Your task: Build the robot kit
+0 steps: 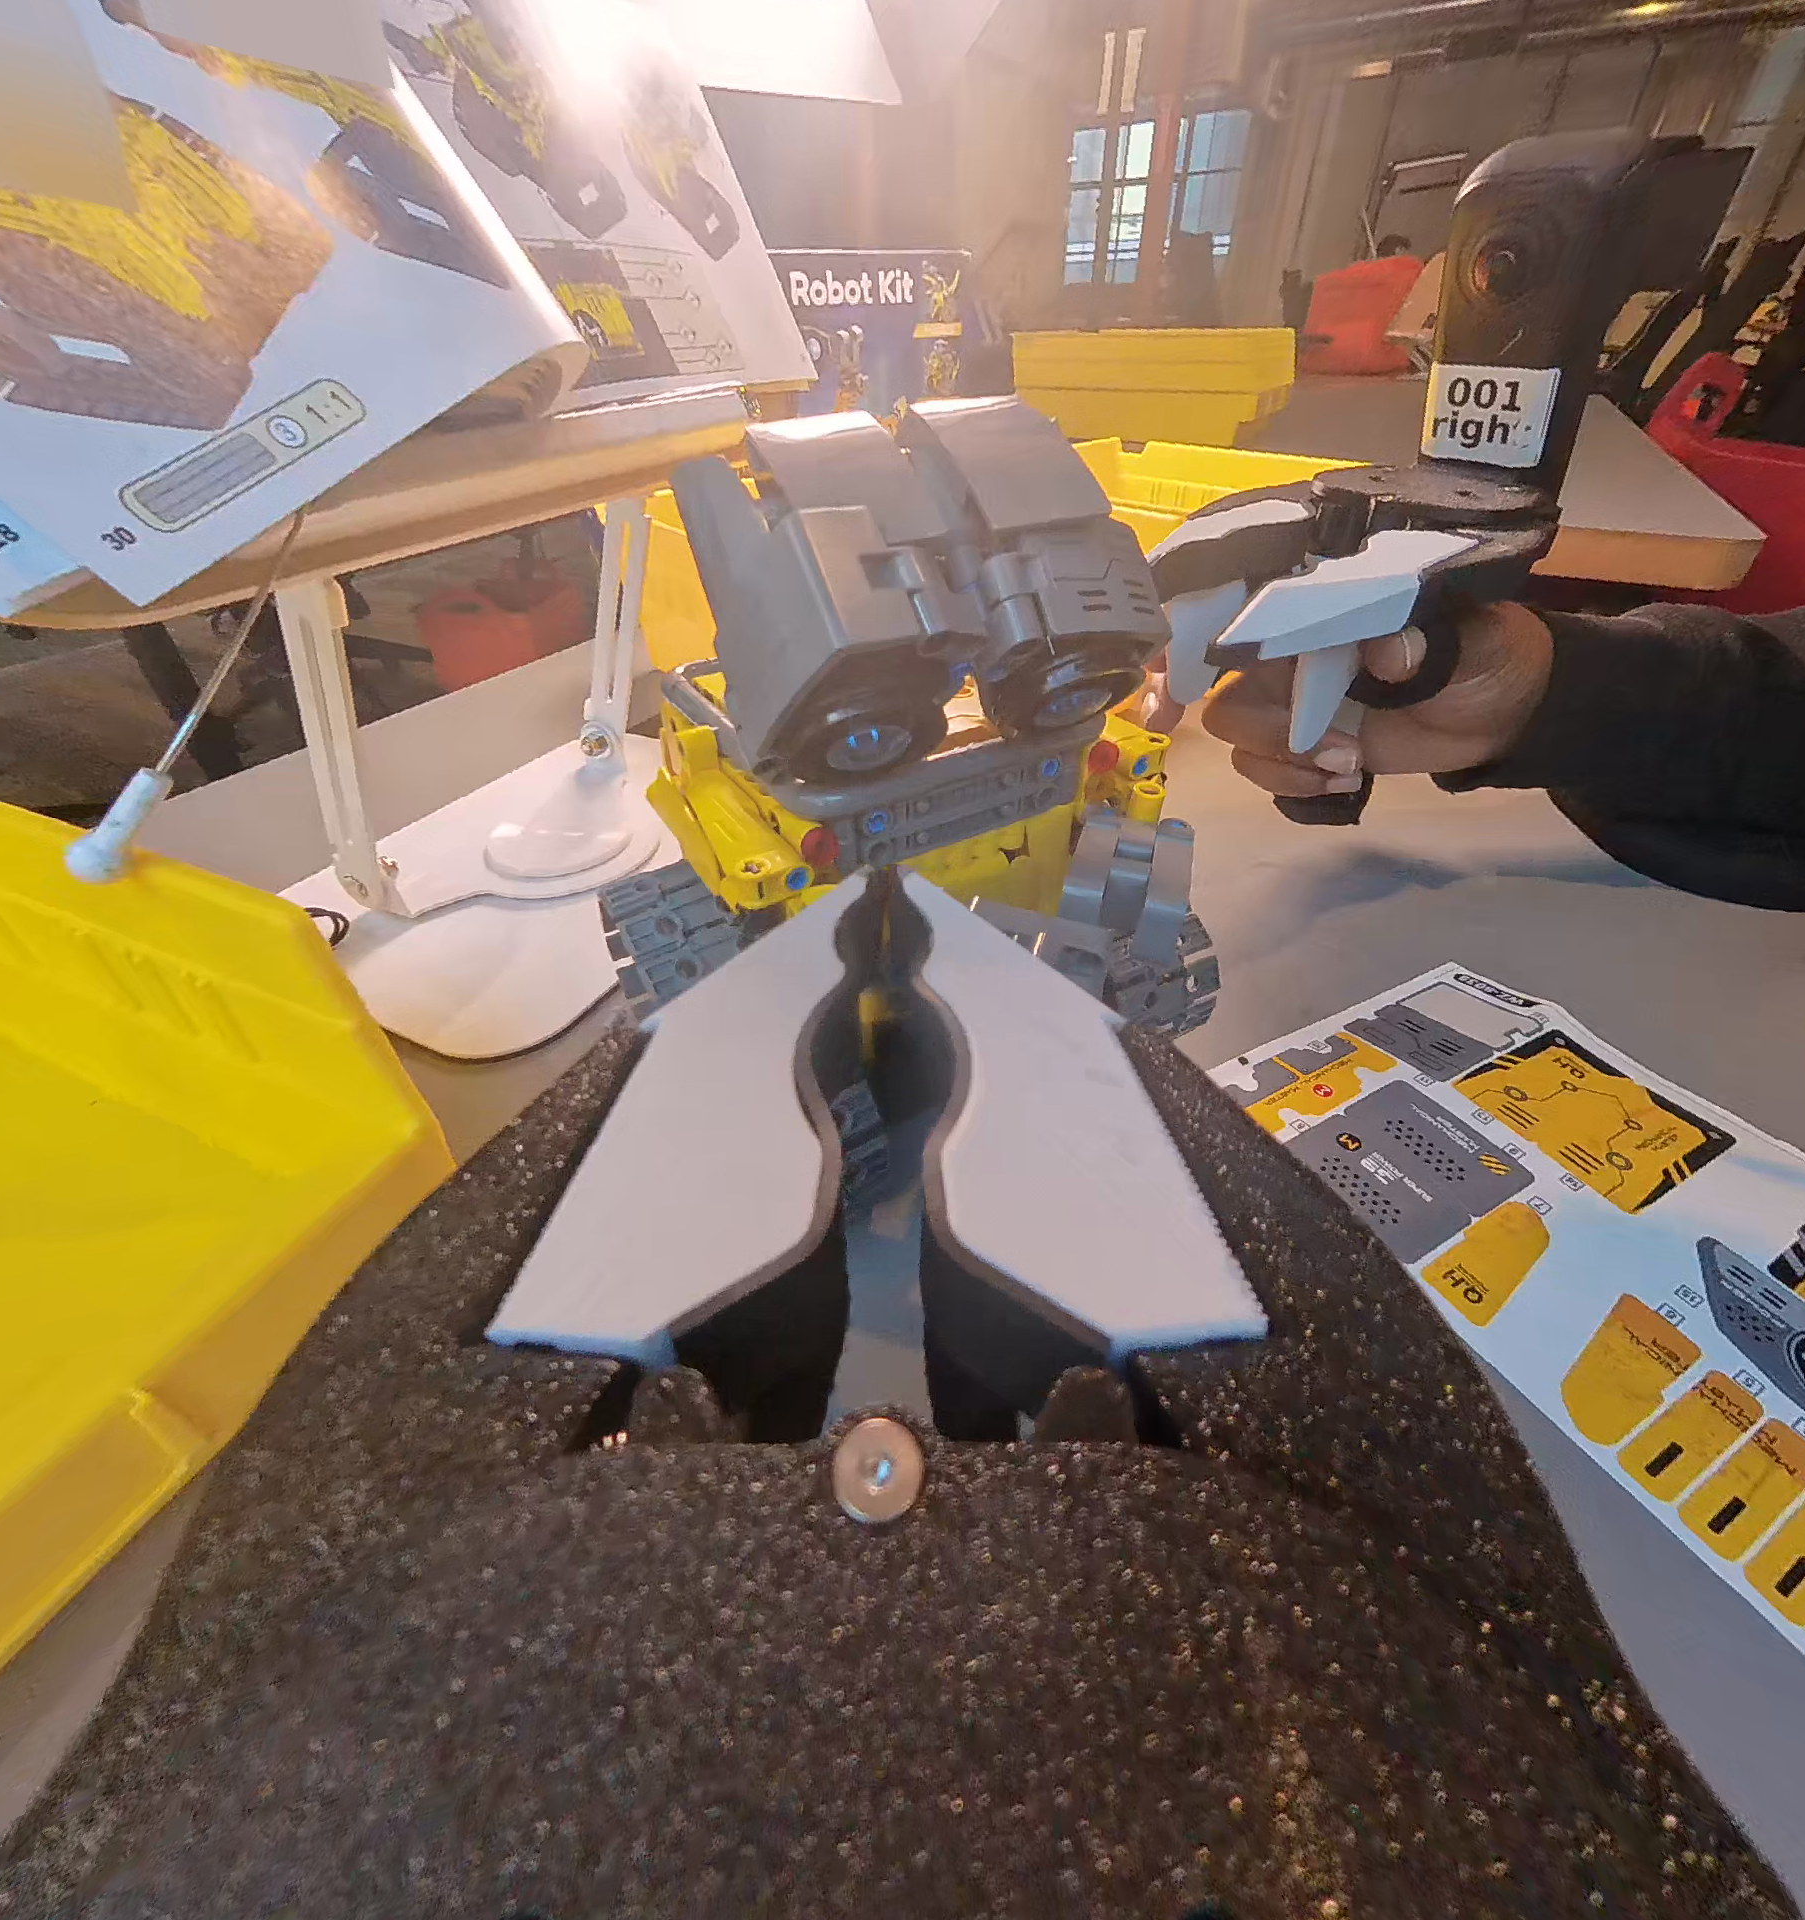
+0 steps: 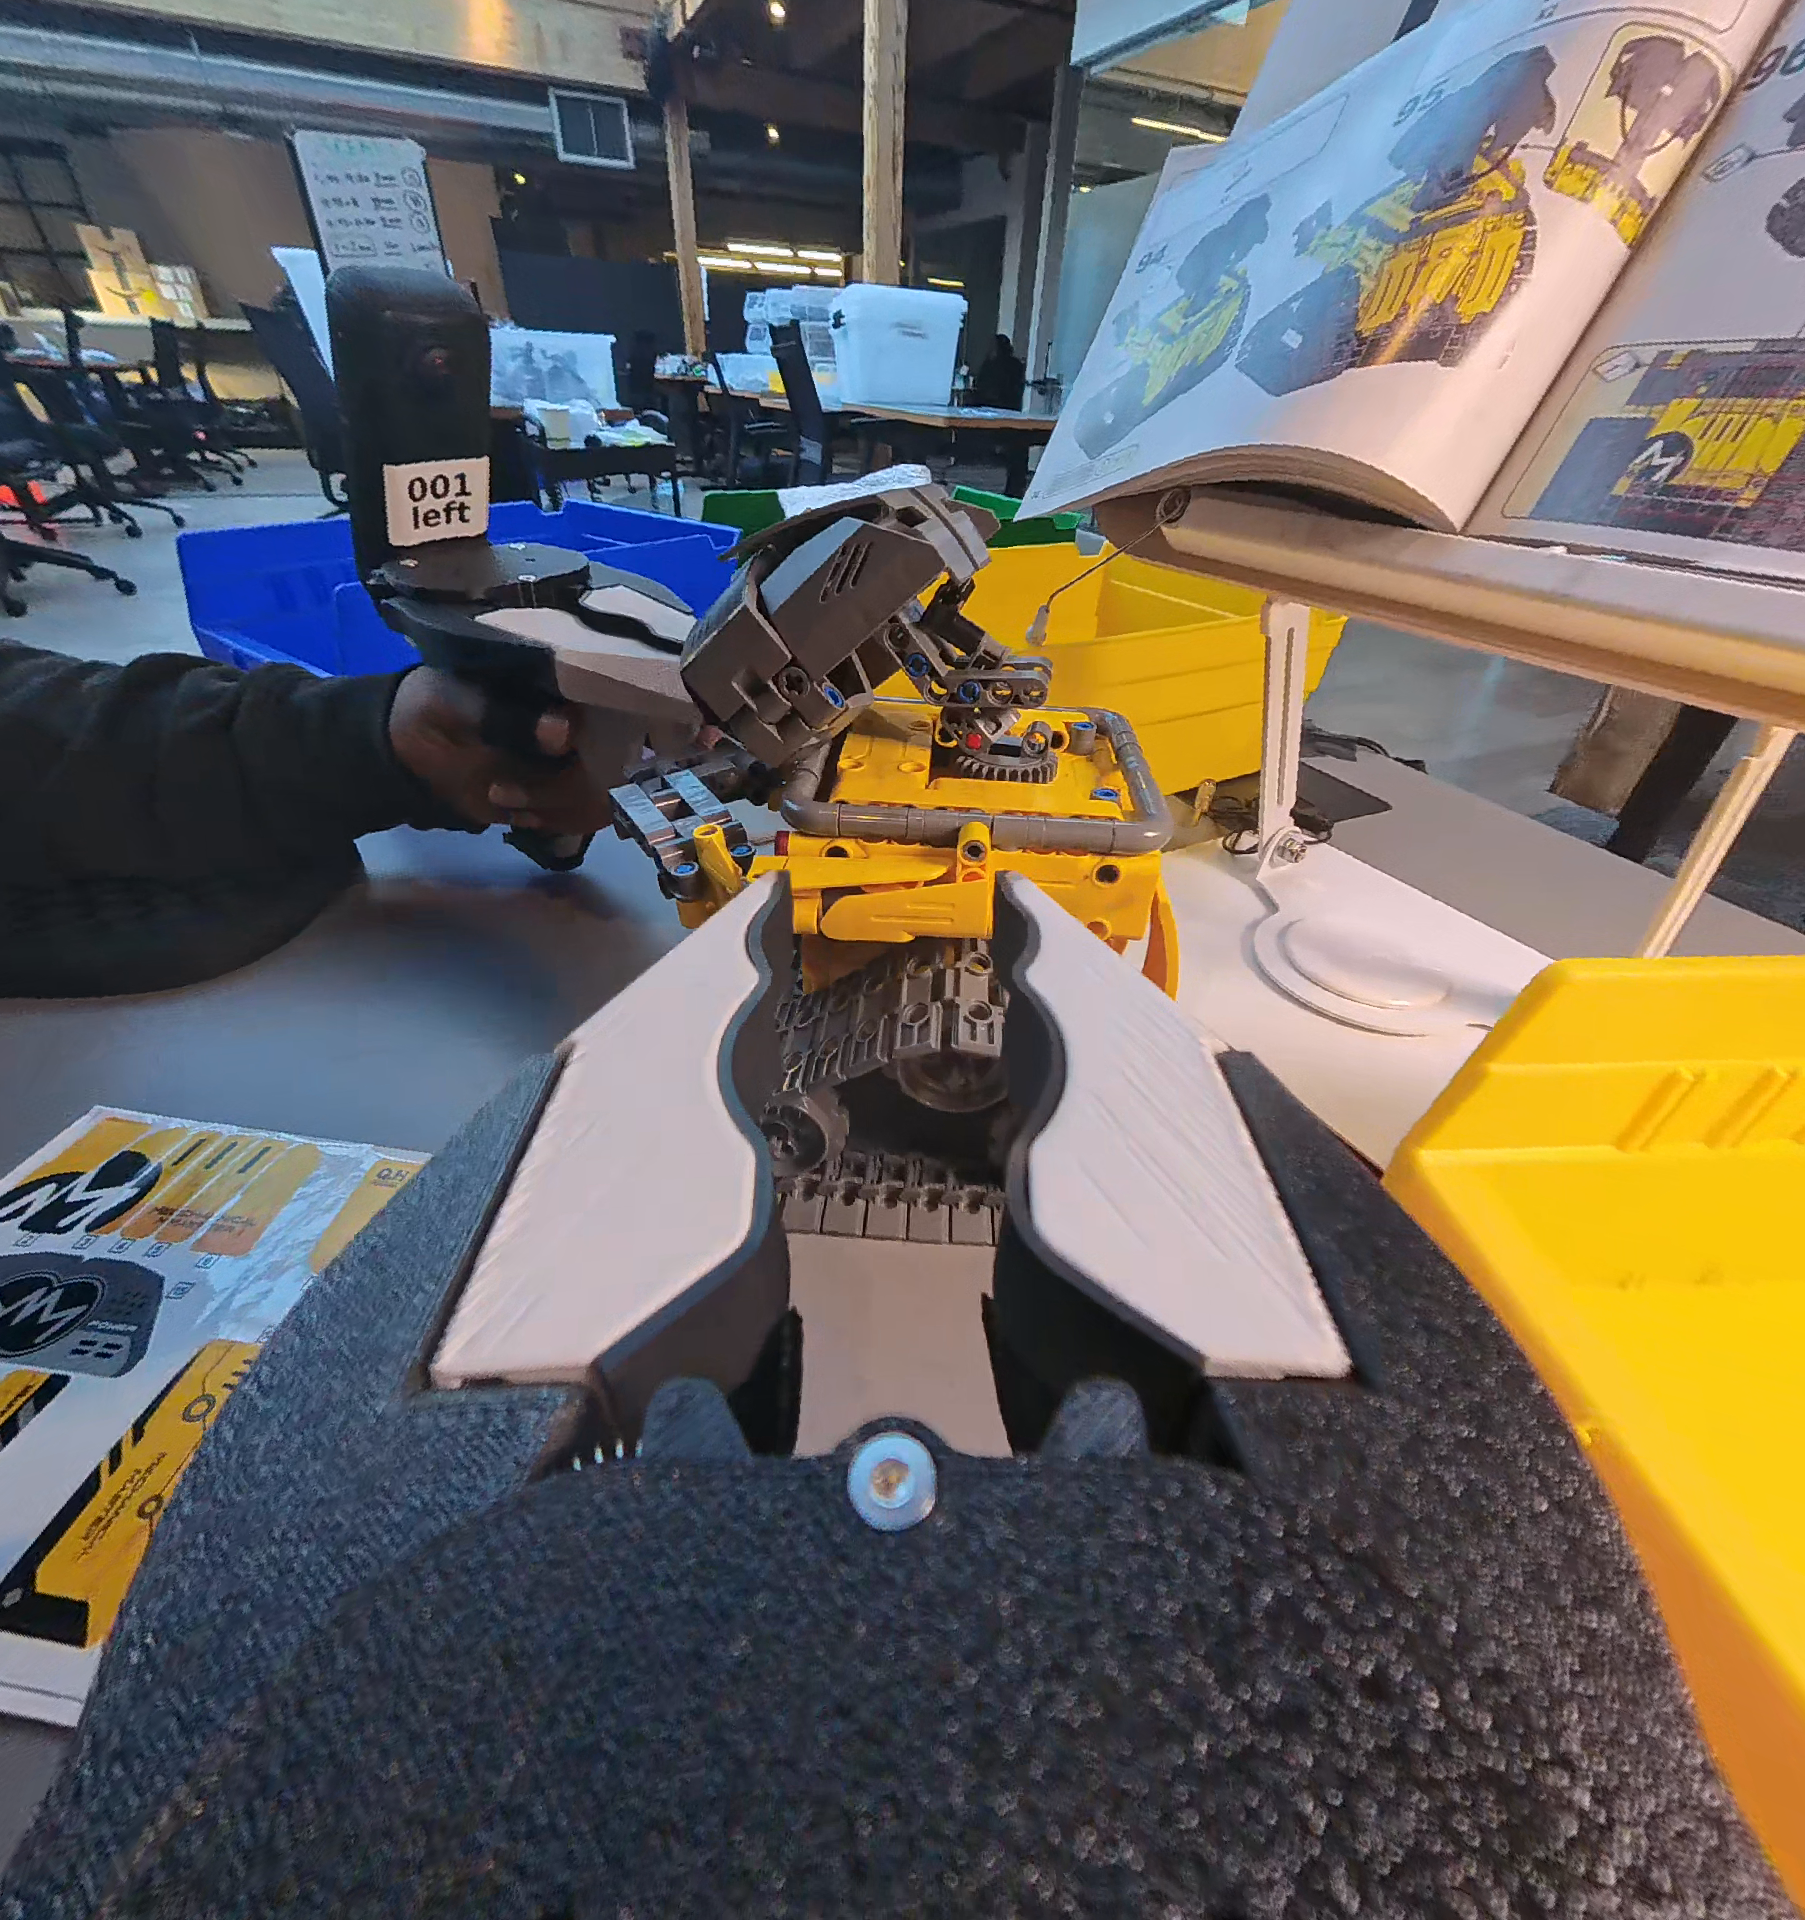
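A yellow and grey toy brick robot (image 1: 939, 831) with tracks and a grey binocular head (image 1: 908, 582) stands on the grey table. My left gripper (image 1: 882, 883) is at its front, just under the grey front bar. Its fingertips (image 1: 825, 935) are together; I cannot make out anything between them. In the right wrist view the left gripper (image 2: 617, 644) reaches in behind the tilted head (image 2: 825, 623). My right gripper (image 2: 887, 888) is at the robot's side, and its pads (image 2: 763, 904) press on a yellow side panel (image 2: 898, 904) above the track. The right gripper also shows in the left wrist view (image 1: 1204, 592).
A yellow bin (image 1: 150, 1143) stands close on one side, and it also shows in the right wrist view (image 2: 1656, 1195). A sticker sheet (image 1: 1552, 1195) lies flat on the table. An open instruction booklet (image 2: 1449, 260) rests on a white stand (image 2: 1376, 966). A blue bin (image 2: 285, 592) and more yellow bins (image 1: 1147, 384) stand behind. Across from one pair of fingers to the other is roughly 12 centimetres. About 6 centimetres separates my right fingertips from the tilted head (image 2: 825, 623).
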A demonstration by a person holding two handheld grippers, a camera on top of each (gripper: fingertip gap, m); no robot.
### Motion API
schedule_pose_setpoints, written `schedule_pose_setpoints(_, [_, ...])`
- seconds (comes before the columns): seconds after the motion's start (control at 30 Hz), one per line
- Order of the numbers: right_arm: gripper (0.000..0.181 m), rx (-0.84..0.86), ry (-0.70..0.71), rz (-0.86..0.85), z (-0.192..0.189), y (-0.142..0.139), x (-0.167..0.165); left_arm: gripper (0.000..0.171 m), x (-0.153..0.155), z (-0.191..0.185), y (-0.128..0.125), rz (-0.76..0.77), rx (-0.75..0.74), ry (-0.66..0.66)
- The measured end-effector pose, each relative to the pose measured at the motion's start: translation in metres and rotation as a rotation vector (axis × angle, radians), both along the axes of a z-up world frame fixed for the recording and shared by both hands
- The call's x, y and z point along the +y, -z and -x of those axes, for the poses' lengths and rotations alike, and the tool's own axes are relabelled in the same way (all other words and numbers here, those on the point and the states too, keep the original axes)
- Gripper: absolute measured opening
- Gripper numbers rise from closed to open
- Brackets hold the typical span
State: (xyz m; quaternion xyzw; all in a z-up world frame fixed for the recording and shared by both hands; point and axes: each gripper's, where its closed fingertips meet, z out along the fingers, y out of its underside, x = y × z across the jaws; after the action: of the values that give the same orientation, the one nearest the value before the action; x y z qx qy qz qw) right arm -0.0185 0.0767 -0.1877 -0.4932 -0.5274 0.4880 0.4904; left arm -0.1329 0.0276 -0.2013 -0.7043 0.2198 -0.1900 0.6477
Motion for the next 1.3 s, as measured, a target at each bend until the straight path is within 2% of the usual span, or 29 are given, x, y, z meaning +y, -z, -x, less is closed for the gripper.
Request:
schedule_pose_setpoints(0.13, [0.037,0.017,0.012,0.027,-0.001,-0.001,0.005,0.000,0.002,0.008,-0.005,-0.008,-0.030,-0.036])
schedule_pose_setpoints(0.3, [0.036,0.047,0.044,0.043,-0.001,-0.006,0.010,0.000,0.008,0.024,-0.010,-0.041,-0.028,-0.153])
schedule_pose_setpoints(0.43, [0.037,0.045,0.095,-0.022,-0.003,-0.007,0.016,0.014,0.013,0.041,-0.011,-0.055,-0.011,-0.254])
schedule_pose_setpoints(0.63, [0.040,0.039,0.112,-0.102,-0.003,-0.009,0.013,0.039,0.015,0.047,-0.012,-0.052,-0.040,-0.273])
schedule_pose_setpoints(1.17, [0.039,0.067,0.133,-0.056,-0.003,-0.010,0.017,0.046,0.015,0.047,-0.014,-0.083,0.029,-0.311])
schedule_pose_setpoints(1.3, [0.028,0.083,0.199,-0.056,-0.002,-0.017,0.028,0.046,0.014,0.044,-0.014,-0.091,0.053,-0.317])
